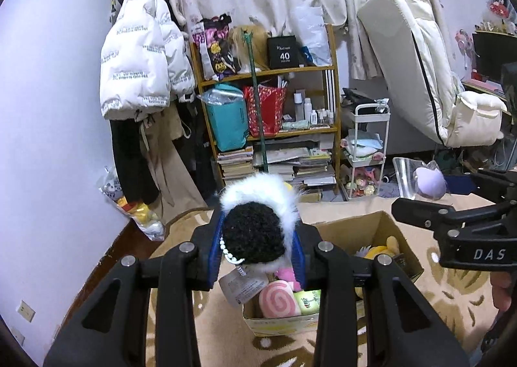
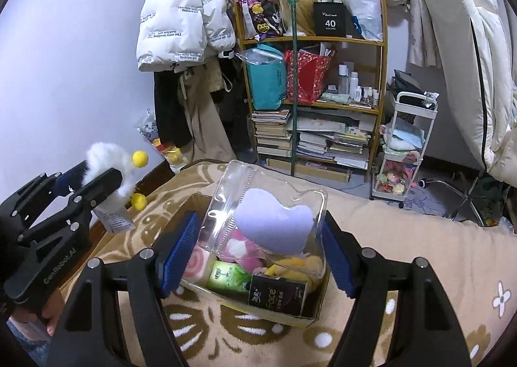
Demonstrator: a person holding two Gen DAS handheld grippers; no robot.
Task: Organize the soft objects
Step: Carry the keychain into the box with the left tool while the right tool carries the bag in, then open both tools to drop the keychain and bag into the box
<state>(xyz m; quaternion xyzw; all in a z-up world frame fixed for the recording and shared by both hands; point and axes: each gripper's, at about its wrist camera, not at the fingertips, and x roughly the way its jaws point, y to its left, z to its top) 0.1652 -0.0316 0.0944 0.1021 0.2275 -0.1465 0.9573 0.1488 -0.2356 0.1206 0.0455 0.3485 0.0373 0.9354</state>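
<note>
- Left gripper: jaws clamped tight on a fluffy plush with a black curly centre and a white fur rim; a bead strand and a paper tag hang below the jaws. From the right wrist view, two yellow pompoms show on its far side.
- Right gripper: a clear zip pouch holding a lilac heart-shaped plush sits between the blue pads. The right pad appears to touch the pouch edge; the left pad stands apart from it, so I cannot tell whether the grip is firm.
- Below and just ahead of both jaws: an open cardboard box resting on a patterned beige blanket. Both held items hang above it, not inside.
- Already in the box: a pink swirl cushion, a green packet, a yellow plush, a pink-and-white soft item and a small black carton.
- Judgement: the task is partway. Several items are boxed; the two held items remain to be placed.
- Farther out: a wooden shelf and a white jacket hanging on the wall.
- Limits: the box floor is hidden by its contents and the jaws; tag print is illegible; the person shows only as a hand at the frame edges.
</note>
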